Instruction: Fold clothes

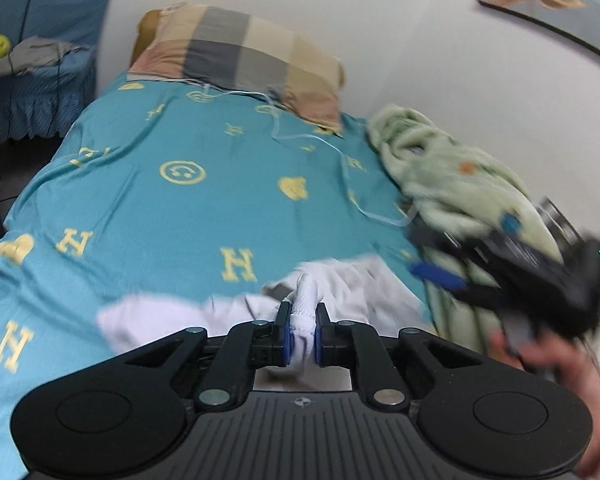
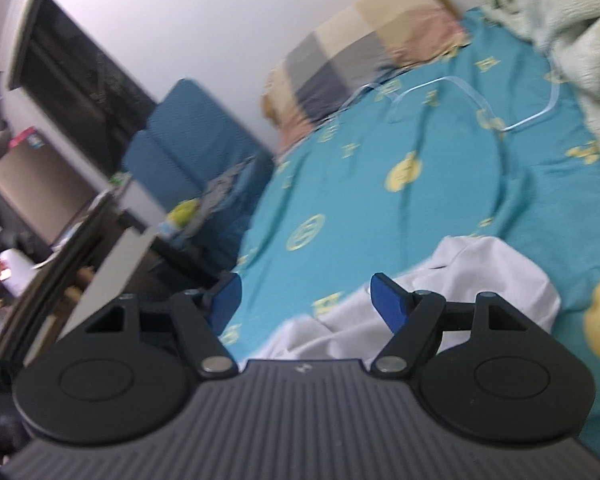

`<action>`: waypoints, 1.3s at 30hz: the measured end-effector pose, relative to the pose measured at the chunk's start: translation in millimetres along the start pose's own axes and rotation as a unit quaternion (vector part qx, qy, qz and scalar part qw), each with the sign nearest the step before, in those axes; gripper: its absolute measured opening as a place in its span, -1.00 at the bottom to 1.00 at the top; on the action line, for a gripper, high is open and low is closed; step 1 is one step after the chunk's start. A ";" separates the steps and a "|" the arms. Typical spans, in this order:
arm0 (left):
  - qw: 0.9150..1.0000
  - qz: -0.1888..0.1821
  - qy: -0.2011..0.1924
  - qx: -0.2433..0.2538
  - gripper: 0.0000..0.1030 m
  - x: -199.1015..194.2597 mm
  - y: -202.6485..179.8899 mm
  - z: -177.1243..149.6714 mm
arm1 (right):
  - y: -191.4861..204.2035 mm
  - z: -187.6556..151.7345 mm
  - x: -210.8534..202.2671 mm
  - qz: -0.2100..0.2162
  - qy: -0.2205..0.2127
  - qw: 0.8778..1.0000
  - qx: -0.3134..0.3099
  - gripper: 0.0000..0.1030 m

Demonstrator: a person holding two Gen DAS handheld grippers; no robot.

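Note:
A white garment (image 1: 340, 288) lies crumpled on the near part of a bed with a teal sheet (image 1: 180, 200). My left gripper (image 1: 302, 320) is shut on a bunched white fold of it, which sticks up between the blue pads. In the left wrist view my right gripper (image 1: 500, 264) shows blurred at the right, held by a hand (image 1: 572, 368) above the garment's right side. In the right wrist view my right gripper (image 2: 304, 296) stands open with nothing between its fingers, and the white garment (image 2: 460, 276) lies just beyond and under its right finger.
A checked pillow (image 1: 244, 56) lies at the head of the bed against a white wall. A pale green fleece blanket (image 1: 452, 184) is heaped along the right side. A thin light cord (image 2: 460, 96) trails over the sheet. A blue armchair (image 2: 188, 148) and cluttered furniture stand left of the bed.

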State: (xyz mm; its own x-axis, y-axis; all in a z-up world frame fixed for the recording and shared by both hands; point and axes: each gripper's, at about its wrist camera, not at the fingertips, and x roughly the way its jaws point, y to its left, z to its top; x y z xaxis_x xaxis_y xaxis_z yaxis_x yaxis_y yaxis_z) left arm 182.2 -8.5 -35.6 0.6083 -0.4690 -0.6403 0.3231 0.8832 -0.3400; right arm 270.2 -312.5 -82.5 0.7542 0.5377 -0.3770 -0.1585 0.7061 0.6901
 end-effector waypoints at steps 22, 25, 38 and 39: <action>0.998 -0.047 0.011 -0.038 -0.74 -10.2 -5.1 -65.3 | 48.5 -55.0 61.1 -0.064 0.201 0.958 -0.196 -0.84; 0.998 -0.058 -0.003 -0.036 -0.70 -11.7 -6.8 -64.0 | 51.7 -41.9 36.7 -0.067 0.151 0.970 -0.179 -0.85; 0.996 -0.092 -0.008 -0.007 -0.67 1.0 -40.7 -71.5 | -2.8 -33.9 -31.7 -0.177 0.094 0.978 -0.055 -0.84; 0.996 -0.087 -0.001 -0.004 -0.67 2.7 -42.3 -73.8 | -11.8 -37.4 -30.8 -0.180 0.101 0.978 -0.033 -0.82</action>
State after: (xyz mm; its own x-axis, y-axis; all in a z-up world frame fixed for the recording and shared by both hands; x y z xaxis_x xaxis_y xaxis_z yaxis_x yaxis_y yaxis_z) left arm 116.7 -47.1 -73.7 0.5457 -0.6147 -0.5695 0.4175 0.7887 -0.4513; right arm 225.0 -320.2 -102.1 0.6292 0.3232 -0.7068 0.0483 0.8914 0.4507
